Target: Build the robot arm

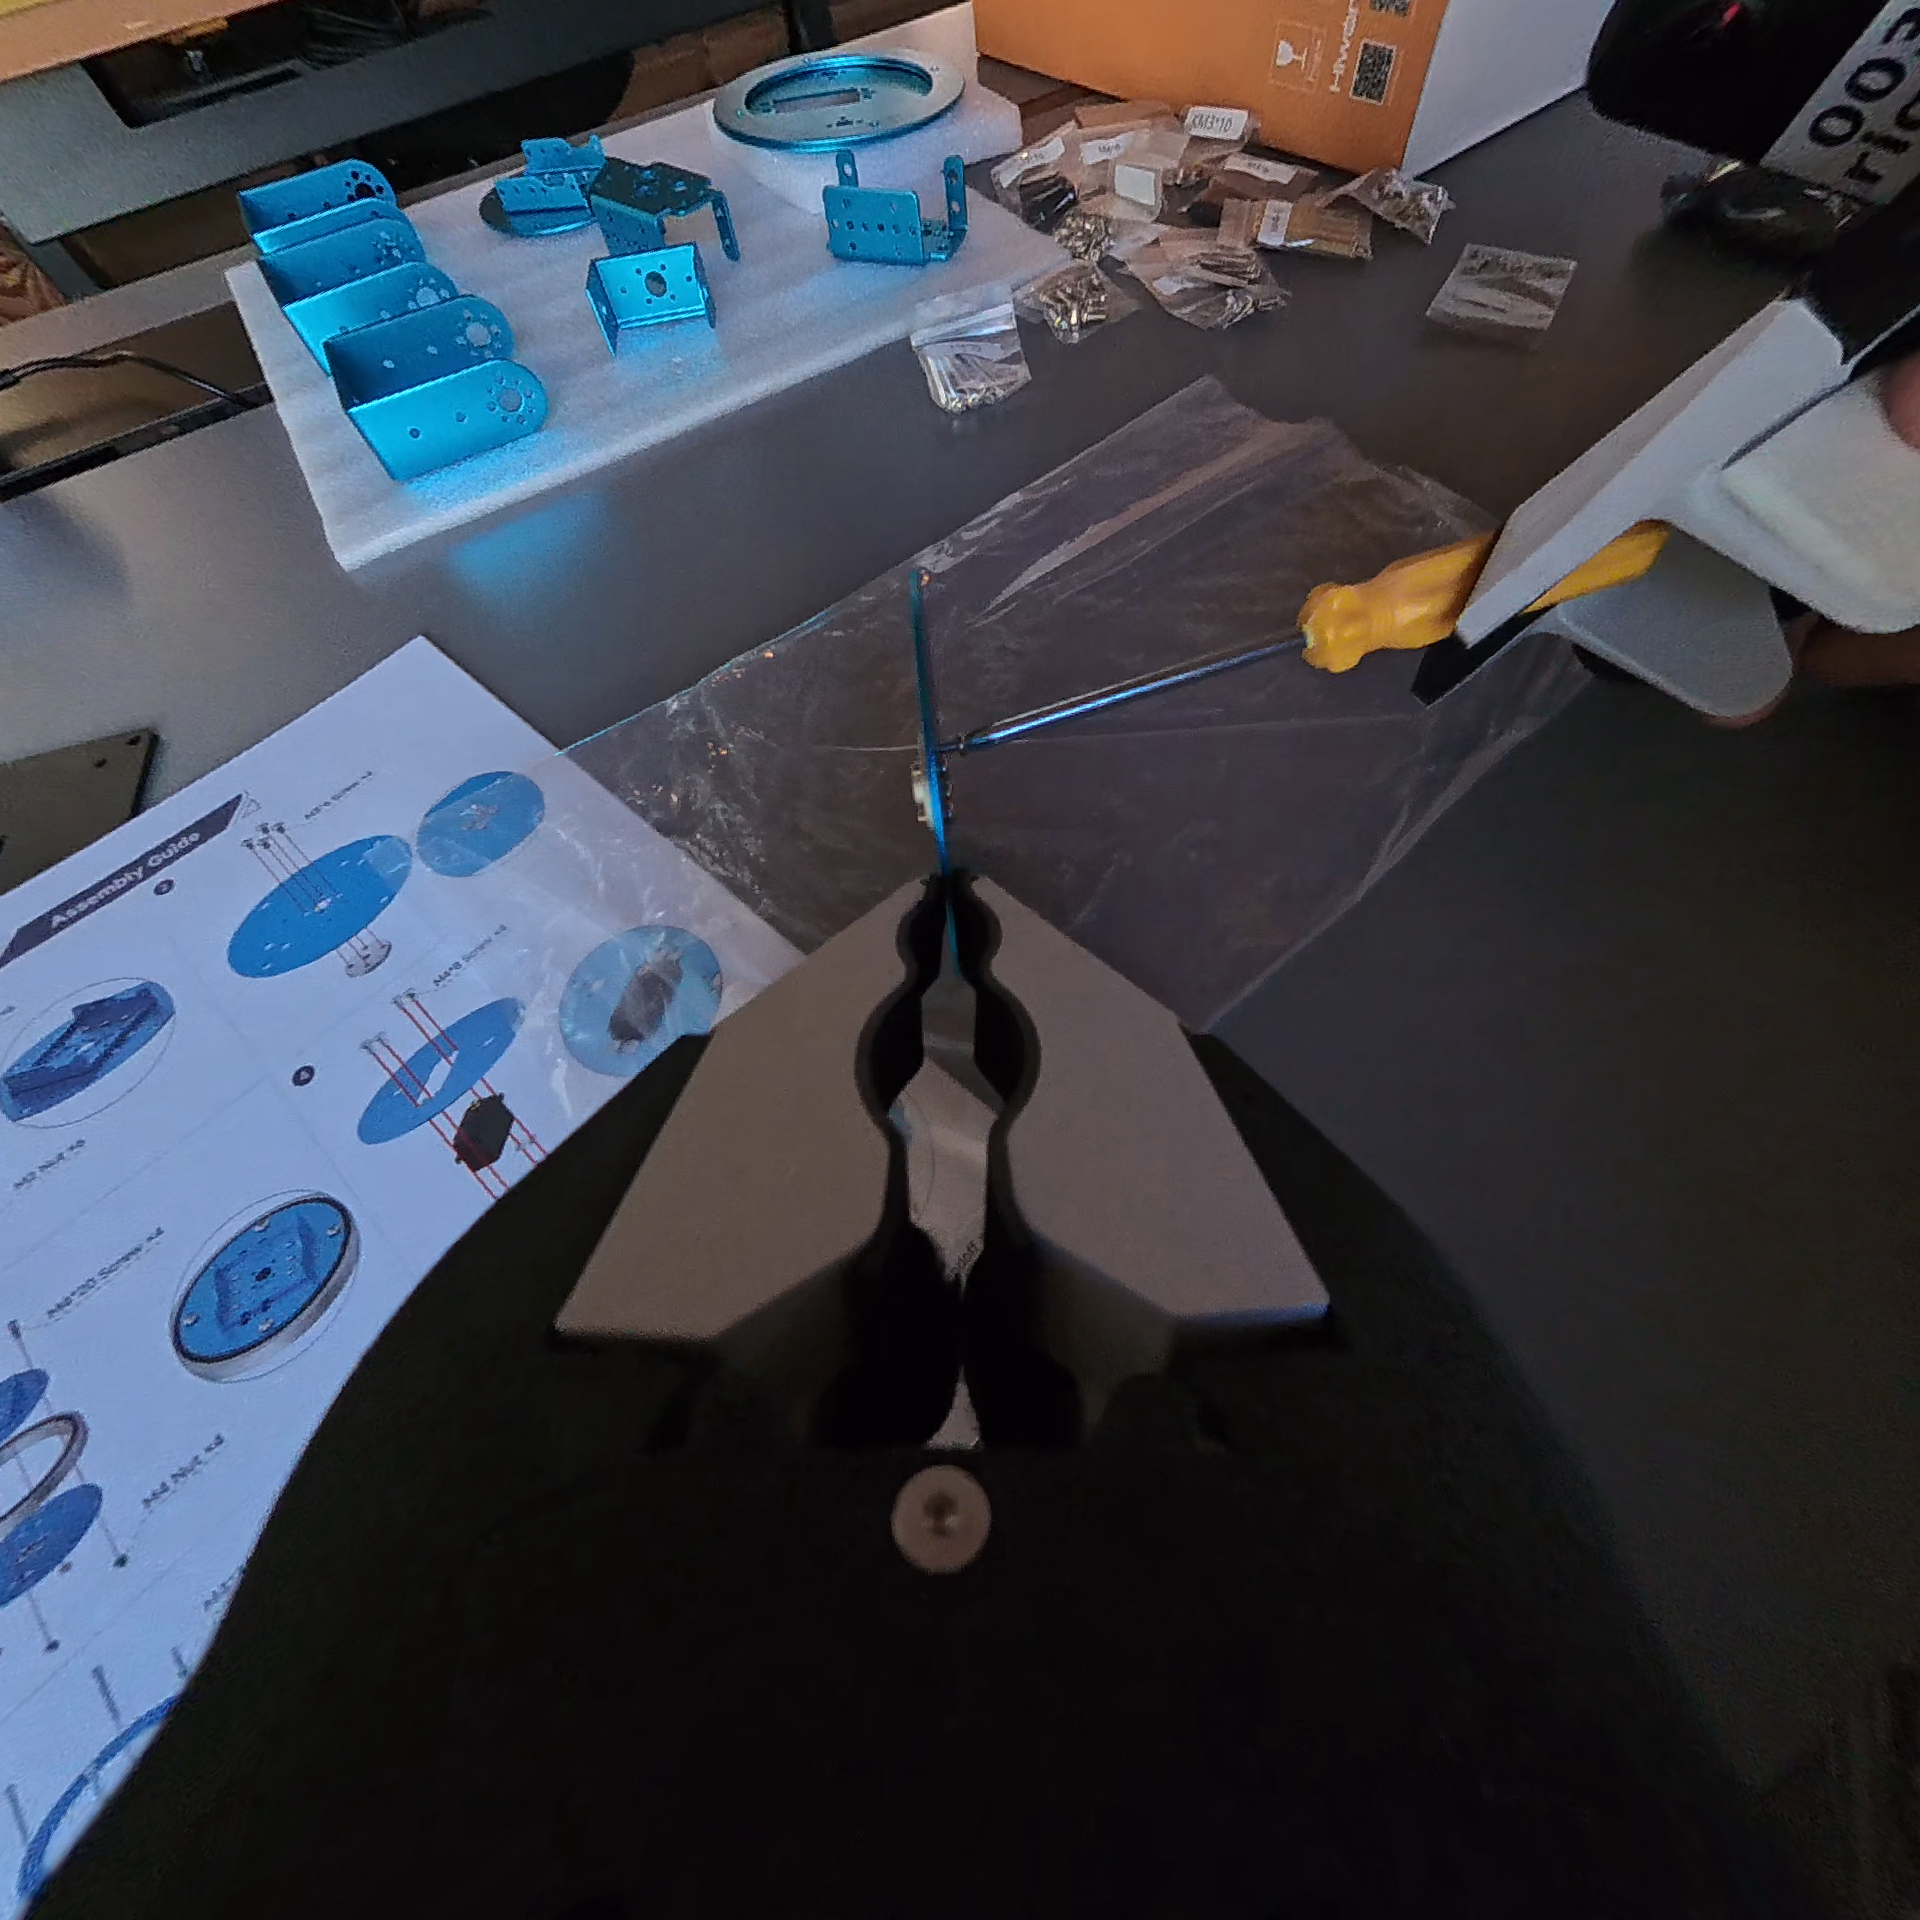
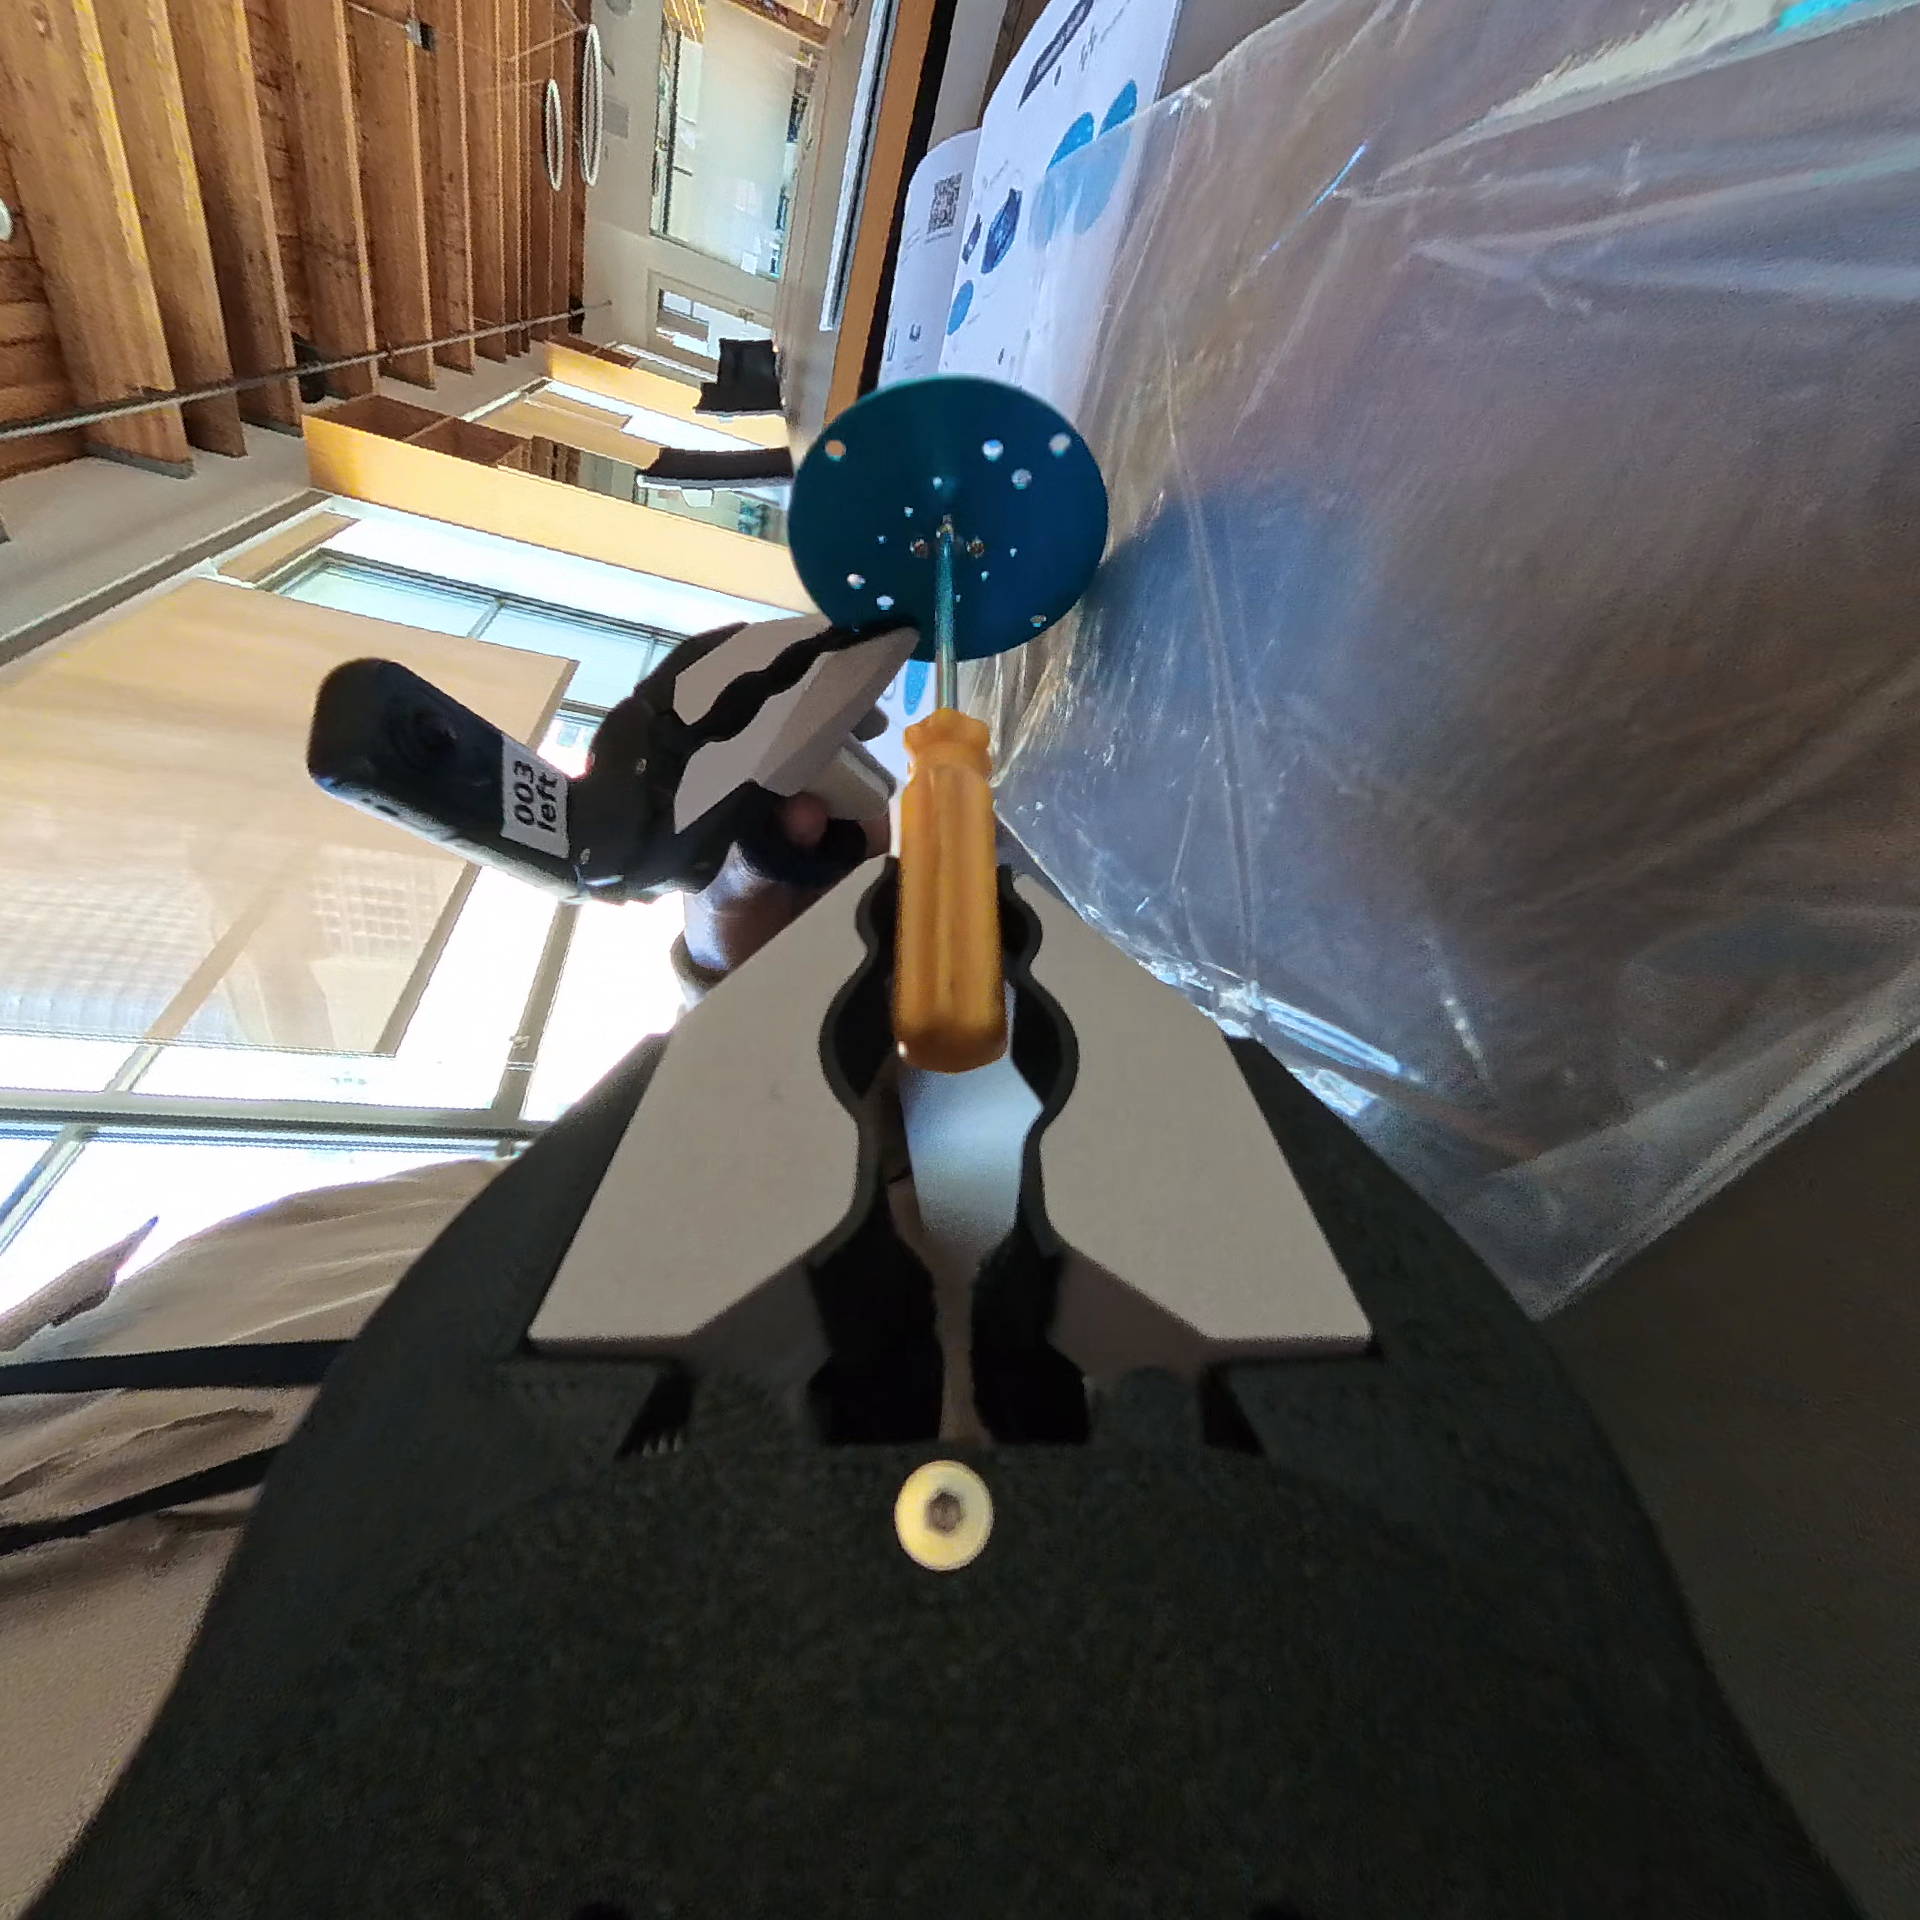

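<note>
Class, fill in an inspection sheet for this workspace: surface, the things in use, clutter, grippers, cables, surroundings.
Surface: dark table, partly under a clear plastic sheet.
Things in use: blue round plate held on edge; yellow-handled screwdriver, tip at the plate's centre.
Clutter: blue metal brackets on a white foam pad, small bags of screws, printed assembly sheet, orange box.
Grippers: left gripper shut on the plate's edge; right gripper shut on the screwdriver handle.
Cables: black cable at the far left table edge.
Surroundings: wooden slats, windows.
</note>
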The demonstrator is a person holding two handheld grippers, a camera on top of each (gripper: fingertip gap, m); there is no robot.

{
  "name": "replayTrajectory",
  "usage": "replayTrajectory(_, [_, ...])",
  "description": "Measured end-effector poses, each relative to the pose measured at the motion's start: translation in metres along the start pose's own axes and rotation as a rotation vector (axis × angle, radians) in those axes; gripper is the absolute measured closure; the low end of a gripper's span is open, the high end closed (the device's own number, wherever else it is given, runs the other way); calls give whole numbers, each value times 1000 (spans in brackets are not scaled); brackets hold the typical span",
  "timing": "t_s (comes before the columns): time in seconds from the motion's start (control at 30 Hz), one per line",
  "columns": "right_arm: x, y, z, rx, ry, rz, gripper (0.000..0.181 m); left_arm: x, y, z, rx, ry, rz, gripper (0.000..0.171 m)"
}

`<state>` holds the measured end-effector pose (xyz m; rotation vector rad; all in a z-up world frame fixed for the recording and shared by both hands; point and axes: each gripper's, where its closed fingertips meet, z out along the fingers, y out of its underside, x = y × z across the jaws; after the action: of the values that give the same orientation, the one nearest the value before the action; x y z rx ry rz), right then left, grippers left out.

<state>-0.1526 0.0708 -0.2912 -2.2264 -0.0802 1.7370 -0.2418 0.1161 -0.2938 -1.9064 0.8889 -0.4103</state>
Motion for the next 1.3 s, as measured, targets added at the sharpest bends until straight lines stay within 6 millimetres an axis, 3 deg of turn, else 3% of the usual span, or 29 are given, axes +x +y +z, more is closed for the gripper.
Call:
replayTrajectory(0.13, [1,-11,-1,79,76,-160,165,-1,0,0,7,8,-47,170])
replayTrajectory(0.37, [-1,-20,-4,108,348,-765,165,0,-2,3,-4,23,-138,170])
replayTrajectory(0.53, [1,-23,-4,41,606,-1384,165,-2,-2,3,-21,24,-162,170])
replayTrajectory(0.67, [-6,-30,-6,-2,846,-2094,165,-2,-3,4,-34,21,-158,170])
replayTrajectory(0.7, [-5,-30,-6,-5,893,-2196,165,-2,-3,4,-35,20,-158,170])
replayTrajectory(0.77, [3,-28,-4,-9,913,-2065,165,-3,-3,5,-32,16,-154,171])
replayTrajectory(1.2, [6,-4,10,-72,120,-174,166,-4,-3,7,-3,-3,-126,169])
replayTrajectory(1.3, [4,-4,10,-84,5,-9,166,-6,-2,7,-7,-4,-132,170])
